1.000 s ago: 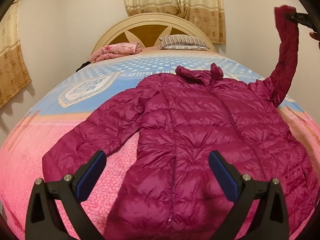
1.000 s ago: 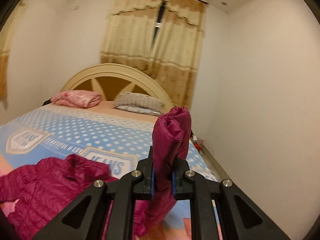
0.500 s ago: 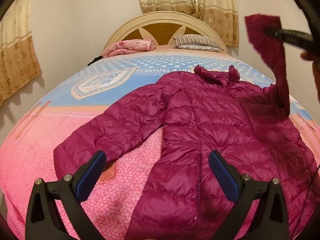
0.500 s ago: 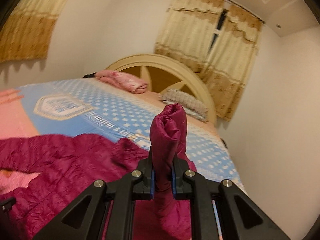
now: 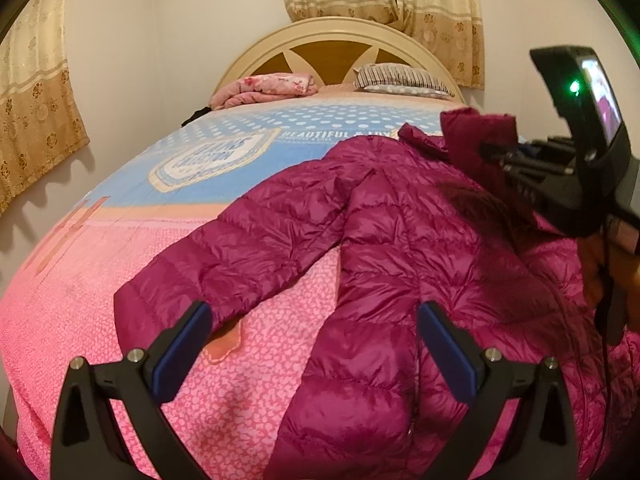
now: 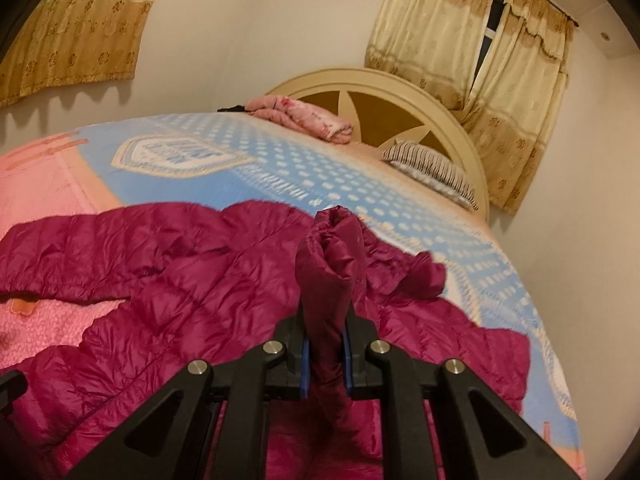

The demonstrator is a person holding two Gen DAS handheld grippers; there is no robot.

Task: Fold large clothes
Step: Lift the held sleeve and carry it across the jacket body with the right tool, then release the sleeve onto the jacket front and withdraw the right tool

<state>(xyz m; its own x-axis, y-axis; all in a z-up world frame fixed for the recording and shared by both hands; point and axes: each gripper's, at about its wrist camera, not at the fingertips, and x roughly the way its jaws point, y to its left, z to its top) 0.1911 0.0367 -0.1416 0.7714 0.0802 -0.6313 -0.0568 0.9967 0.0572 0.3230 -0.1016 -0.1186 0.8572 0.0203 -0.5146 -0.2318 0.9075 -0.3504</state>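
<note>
A magenta quilted puffer jacket (image 5: 400,248) lies front-up on the bed, its left sleeve (image 5: 224,264) stretched out flat toward the lower left. My left gripper (image 5: 312,344) hovers open above the jacket's hem and the pink bedspread, nothing between its blue pads. My right gripper (image 6: 326,354) is shut on the cuff of the other sleeve (image 6: 330,268), which stands up out of the jaws over the jacket's chest (image 6: 192,280). In the left wrist view that gripper (image 5: 486,152) comes in from the right, carrying the sleeve cuff (image 5: 476,132) above the collar area.
The bed (image 5: 120,320) has a pink and blue bedspread. A folded pink blanket (image 5: 268,88) and a striped pillow (image 5: 400,78) lie by the cream headboard (image 5: 332,40). Curtains (image 6: 480,28) hang behind and on the left wall. A hand (image 5: 612,272) holds the right gripper.
The right gripper has come down and moved left over the jacket, carrying the sleeve from high in the air to just above the chest. The left gripper stayed open, shifting slightly.
</note>
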